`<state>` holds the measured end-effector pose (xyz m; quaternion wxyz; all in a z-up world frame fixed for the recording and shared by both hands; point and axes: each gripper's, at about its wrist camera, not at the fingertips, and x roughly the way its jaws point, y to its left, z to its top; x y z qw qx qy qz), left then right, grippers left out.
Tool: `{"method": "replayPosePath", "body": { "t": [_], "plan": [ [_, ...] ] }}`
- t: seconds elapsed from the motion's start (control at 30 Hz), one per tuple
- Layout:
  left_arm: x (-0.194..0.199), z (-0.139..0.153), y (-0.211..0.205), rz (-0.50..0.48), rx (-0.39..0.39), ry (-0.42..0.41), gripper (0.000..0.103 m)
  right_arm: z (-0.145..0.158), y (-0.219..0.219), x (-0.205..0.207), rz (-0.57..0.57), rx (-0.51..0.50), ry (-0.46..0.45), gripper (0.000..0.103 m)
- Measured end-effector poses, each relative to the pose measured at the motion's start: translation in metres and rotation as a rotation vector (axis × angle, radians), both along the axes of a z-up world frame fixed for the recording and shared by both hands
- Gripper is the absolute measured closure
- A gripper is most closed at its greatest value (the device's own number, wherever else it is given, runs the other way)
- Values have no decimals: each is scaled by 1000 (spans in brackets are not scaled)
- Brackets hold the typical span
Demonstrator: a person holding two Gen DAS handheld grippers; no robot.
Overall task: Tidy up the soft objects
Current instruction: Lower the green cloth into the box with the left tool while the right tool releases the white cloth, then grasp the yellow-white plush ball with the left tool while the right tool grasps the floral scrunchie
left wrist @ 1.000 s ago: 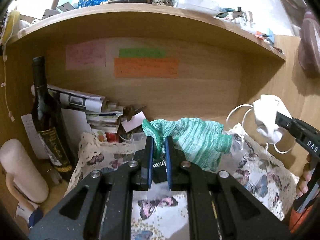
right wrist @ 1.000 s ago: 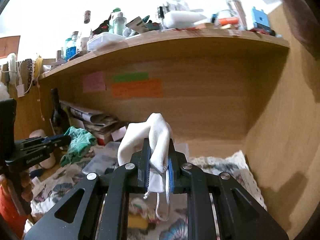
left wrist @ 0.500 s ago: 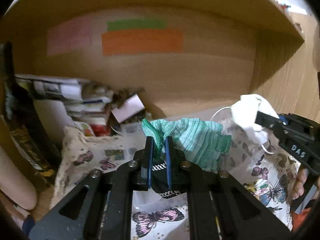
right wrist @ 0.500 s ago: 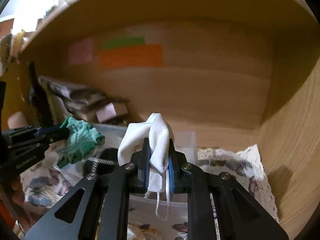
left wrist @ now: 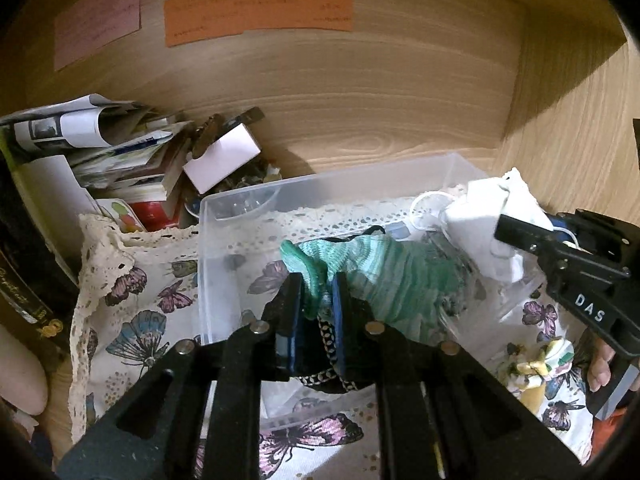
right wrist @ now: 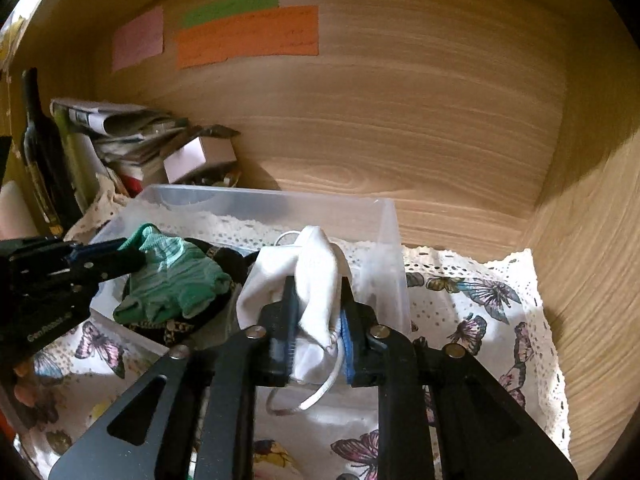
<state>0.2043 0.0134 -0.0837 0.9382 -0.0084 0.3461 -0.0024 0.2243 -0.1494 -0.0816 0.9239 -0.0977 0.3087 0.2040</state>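
The left gripper (left wrist: 316,300) pinches a green knit cloth (left wrist: 384,276) tight, and the cloth hangs over the clear plastic box (left wrist: 224,208). The right gripper (right wrist: 318,320) squeezes a white face mask (right wrist: 312,268) just above the right side of the same box. A dark patterned cloth (right wrist: 168,326) lies inside the box, under the green one.
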Motion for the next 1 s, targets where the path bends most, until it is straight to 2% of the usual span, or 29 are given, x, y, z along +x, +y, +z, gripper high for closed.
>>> {"method": "replayPosePath", "body": {
  "t": [0.1,0.17,0.3,0.37,0.43,0.6,0.67,0.83,1.0],
  "plan": [
    [-4,2,-2,-8,-2,-1,78,1,2,-1,6,-8,4,70],
    [-7,5,-3,-13,-3,-11,69,3,2,-4,5,-8,-13,57],
    [-22,17,-7,-16,11,-64,51,15,0,-15,3,11,-60,40],
    [-30,25,-8,-13,16,-96,44,25,-3,-24,2,33,-94,27],
    [-41,35,-10,-20,7,-132,34,34,-6,-34,-3,52,-133,19],
    [-65,54,-13,-7,0,-214,9,51,-11,-57,15,89,-187,15],
    [-72,59,-13,-5,-11,-231,4,56,-13,-67,20,106,-208,7],
    [-87,64,-15,-12,-30,-241,0,59,-18,-87,37,135,-229,4],
    [-91,49,-18,-36,-46,-184,0,49,-22,-100,47,135,-209,4]
  ]
}}
